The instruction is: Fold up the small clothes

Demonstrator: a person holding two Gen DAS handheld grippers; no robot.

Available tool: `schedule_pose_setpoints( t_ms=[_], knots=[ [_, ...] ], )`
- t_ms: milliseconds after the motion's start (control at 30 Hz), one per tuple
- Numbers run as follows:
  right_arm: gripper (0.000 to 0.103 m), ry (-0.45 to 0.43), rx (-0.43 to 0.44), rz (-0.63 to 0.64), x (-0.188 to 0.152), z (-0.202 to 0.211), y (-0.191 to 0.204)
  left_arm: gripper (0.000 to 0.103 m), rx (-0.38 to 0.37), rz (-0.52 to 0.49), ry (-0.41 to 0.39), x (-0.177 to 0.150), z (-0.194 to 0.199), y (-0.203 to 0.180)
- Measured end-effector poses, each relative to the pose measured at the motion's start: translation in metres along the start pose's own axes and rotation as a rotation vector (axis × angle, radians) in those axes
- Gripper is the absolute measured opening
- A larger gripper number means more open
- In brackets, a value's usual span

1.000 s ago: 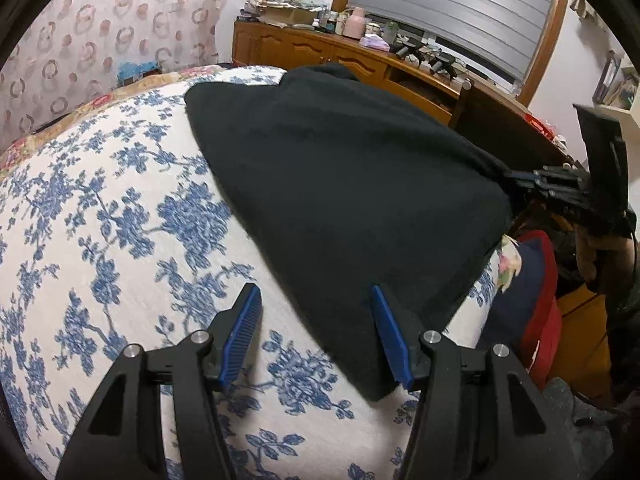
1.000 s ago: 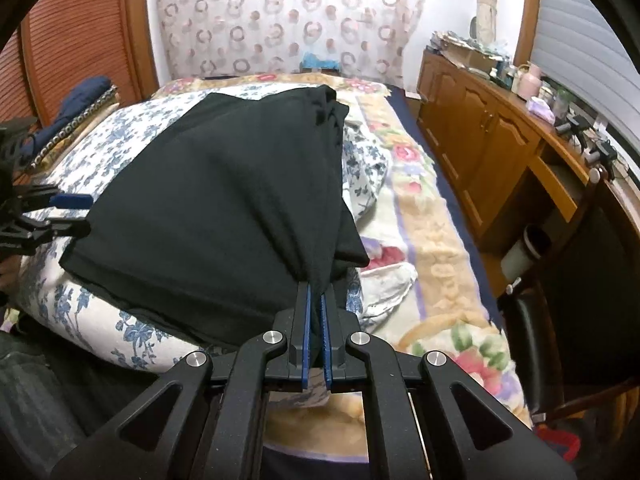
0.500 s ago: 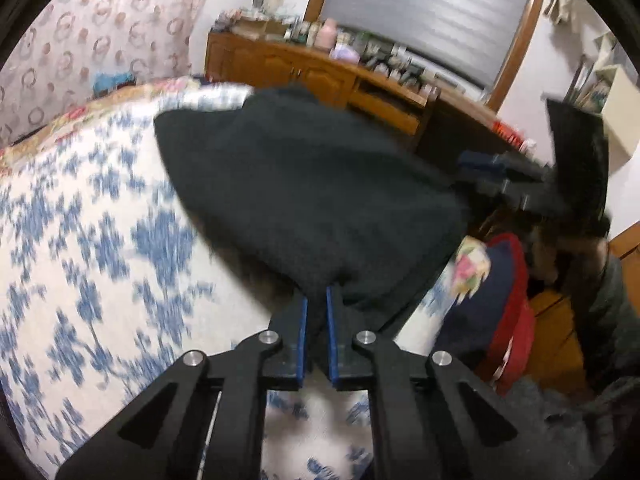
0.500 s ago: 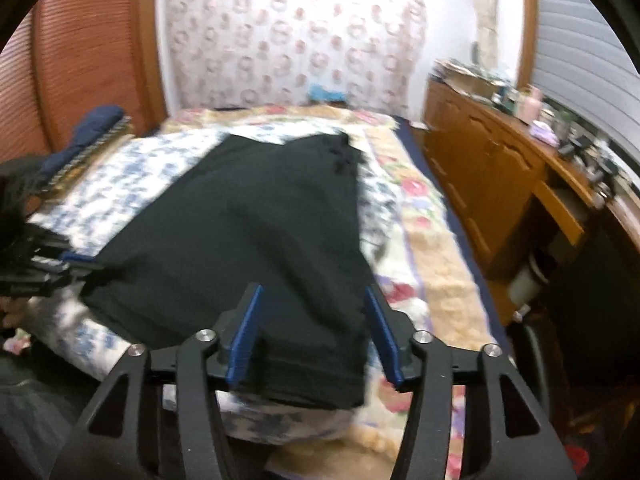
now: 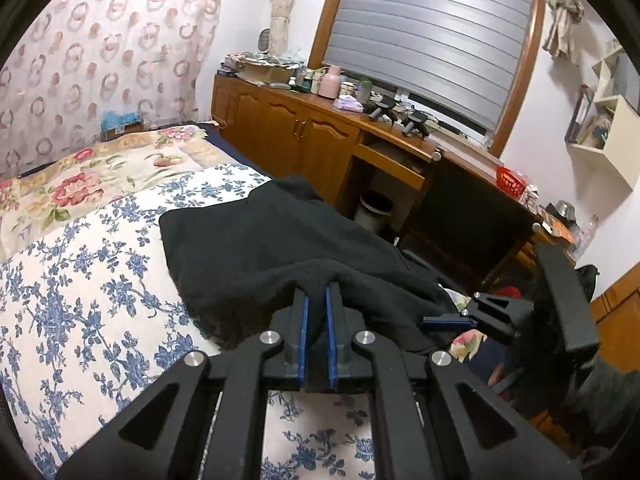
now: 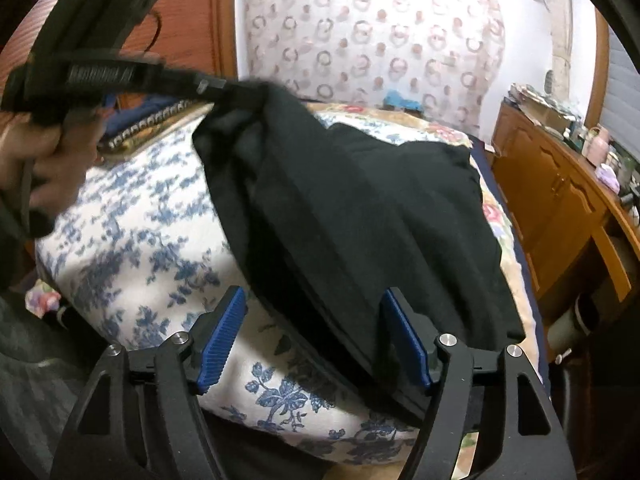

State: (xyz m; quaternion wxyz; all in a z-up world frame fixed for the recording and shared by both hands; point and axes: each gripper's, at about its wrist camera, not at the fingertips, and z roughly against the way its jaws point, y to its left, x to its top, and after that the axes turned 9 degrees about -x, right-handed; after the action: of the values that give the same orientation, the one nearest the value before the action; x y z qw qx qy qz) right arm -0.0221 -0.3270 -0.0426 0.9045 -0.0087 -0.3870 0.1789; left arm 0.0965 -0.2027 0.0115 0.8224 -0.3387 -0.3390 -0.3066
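Lifted off the bed now: black garment corner, clenched in left gripper fingers; right gripper fingers just spread, released. Folding barely begun.

Matt black fleecy garment, printed cotton quilt, glossy wooden cabinet

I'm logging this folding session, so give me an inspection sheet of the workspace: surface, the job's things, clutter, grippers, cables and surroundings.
Surface: bed with a blue floral quilt over a pink floral blanket.
Job's things: one black garment, one corner lifted off the quilt, the rest lying on it.
Clutter: nothing seen on the quilt besides the garment.
Grippers: left gripper shut on the garment's corner; right gripper open, its jaws having just been opening, the garment's edge between them unpinched.
Cables: nothing seen.
Surroundings: wooden sideboard crowded with bottles, shuttered window, patterned curtain.
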Motion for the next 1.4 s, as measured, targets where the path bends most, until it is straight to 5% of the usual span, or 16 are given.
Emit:
schedule_pose_setpoints(
  t_ms=[400,467,533,633,967,1167,1400],
  knots=[
    [0.071,0.078,-0.217,0.067,-0.027,-0.021,-0.025,0.005,0.015,0.026,0.003,-0.012,0.000,0.010],
    [0.057,0.085,-0.229,0.071,-0.030,-0.023,-0.029,0.005,0.014,0.029,0.004,-0.014,0.002,0.011],
    [0.026,0.076,-0.231,0.069,-0.030,-0.023,-0.035,0.005,0.004,0.038,0.008,-0.016,0.004,0.014],
    [0.009,0.042,-0.227,0.058,-0.022,-0.018,-0.046,0.005,0.011,0.040,-0.004,-0.014,0.008,0.016],
    [0.008,-0.145,-0.274,0.125,0.077,-0.015,-0.079,0.005,0.075,0.074,-0.048,0.030,0.004,0.061],
    [0.008,-0.118,-0.202,0.151,0.126,-0.068,-0.097,0.005,0.123,0.128,-0.009,0.049,-0.025,0.104],
    [0.008,-0.021,-0.103,0.129,0.141,-0.127,-0.120,0.007,0.127,0.184,0.064,0.052,-0.056,0.138]
  ],
)
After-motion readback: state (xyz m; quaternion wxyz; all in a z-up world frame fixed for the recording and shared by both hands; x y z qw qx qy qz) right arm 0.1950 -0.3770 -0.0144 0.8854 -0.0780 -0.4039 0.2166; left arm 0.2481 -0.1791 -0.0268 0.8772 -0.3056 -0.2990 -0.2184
